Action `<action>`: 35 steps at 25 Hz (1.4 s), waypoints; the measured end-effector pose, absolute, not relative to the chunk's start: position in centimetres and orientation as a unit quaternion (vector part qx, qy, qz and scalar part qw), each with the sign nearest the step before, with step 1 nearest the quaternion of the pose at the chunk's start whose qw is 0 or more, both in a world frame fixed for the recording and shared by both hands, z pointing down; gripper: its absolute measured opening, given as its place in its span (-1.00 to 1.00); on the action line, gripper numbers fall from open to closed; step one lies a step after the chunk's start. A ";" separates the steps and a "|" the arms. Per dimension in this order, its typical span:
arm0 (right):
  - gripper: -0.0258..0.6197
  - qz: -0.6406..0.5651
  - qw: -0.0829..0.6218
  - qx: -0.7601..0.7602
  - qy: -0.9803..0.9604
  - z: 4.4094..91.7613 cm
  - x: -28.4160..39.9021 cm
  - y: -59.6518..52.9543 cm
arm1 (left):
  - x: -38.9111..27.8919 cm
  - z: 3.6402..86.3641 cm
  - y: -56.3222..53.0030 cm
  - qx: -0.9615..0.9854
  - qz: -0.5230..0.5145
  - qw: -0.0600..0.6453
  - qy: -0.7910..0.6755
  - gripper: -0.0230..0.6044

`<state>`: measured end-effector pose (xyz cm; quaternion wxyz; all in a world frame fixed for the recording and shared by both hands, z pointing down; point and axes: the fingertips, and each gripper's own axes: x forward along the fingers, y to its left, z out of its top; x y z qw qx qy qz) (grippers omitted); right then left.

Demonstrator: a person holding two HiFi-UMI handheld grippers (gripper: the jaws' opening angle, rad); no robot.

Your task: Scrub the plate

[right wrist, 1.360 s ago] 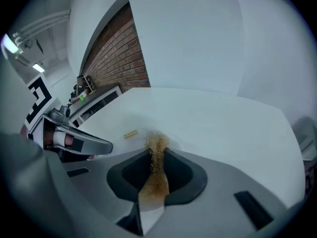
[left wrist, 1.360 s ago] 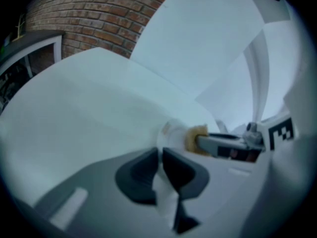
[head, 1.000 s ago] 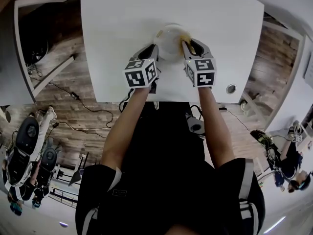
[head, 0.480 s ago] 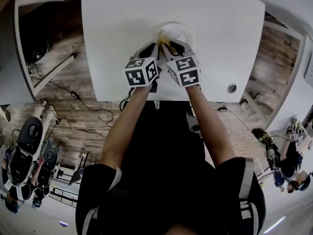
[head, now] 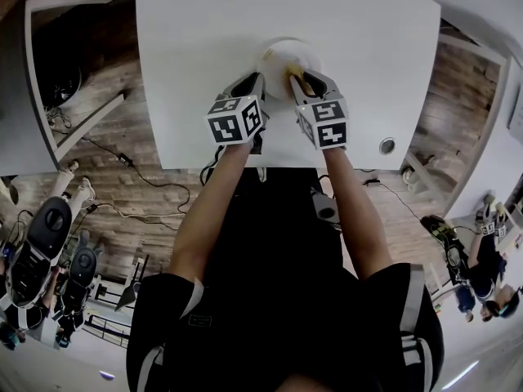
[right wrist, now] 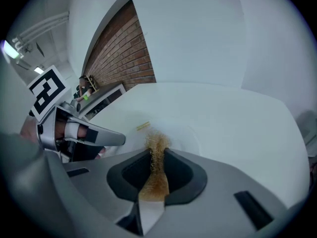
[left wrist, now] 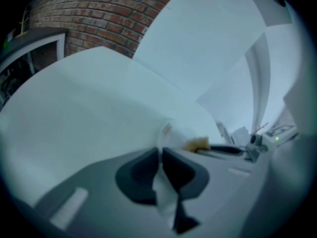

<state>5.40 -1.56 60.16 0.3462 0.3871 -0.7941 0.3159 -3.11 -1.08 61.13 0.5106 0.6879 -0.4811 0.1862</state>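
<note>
The round white plate (head: 282, 54) is pinched at its near-left rim by the left gripper (head: 259, 80), while a tan fibrous scrubber (right wrist: 156, 148), clamped in the right gripper (head: 297, 80), is seemingly pressed on its near-right part

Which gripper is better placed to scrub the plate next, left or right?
Right. The right gripper is shut on the scrubber over the plate; the left gripper is shut on the plate's rim.

White table (head: 204, 55), a round grommet (head: 386, 146) near its front right corner; wooden floor (head: 114, 133) around it, black cables (head: 124, 161) trailing over it at the left; a white frame (head: 69, 1) beside the table's left edge; brick wall (right wrist: 124, 48) beyond; bystanders (head: 37, 264) at lower left.
</note>
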 end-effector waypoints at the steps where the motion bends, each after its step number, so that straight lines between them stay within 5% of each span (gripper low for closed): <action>1: -0.73 0.316 0.347 0.397 -0.789 60.1 6.5 -1.6 | -3.1 61.2 -1.1 0.687 0.186 0.511 -0.481 -0.84; 9: -0.73 0.309 0.353 0.446 -0.762 59.5 11.2 -1.0 | -3.1 61.4 -0.9 0.683 0.181 0.515 -0.485 -0.84; 26: -0.73 0.321 0.342 0.363 -0.805 59.7 1.4 0.8 | -2.7 61.1 -0.9 0.678 0.174 0.522 -0.487 -0.84; 35: -0.73 0.335 0.338 0.361 -0.802 59.5 2.2 2.2 | -2.9 61.0 -0.9 0.678 0.174 0.523 -0.486 -0.84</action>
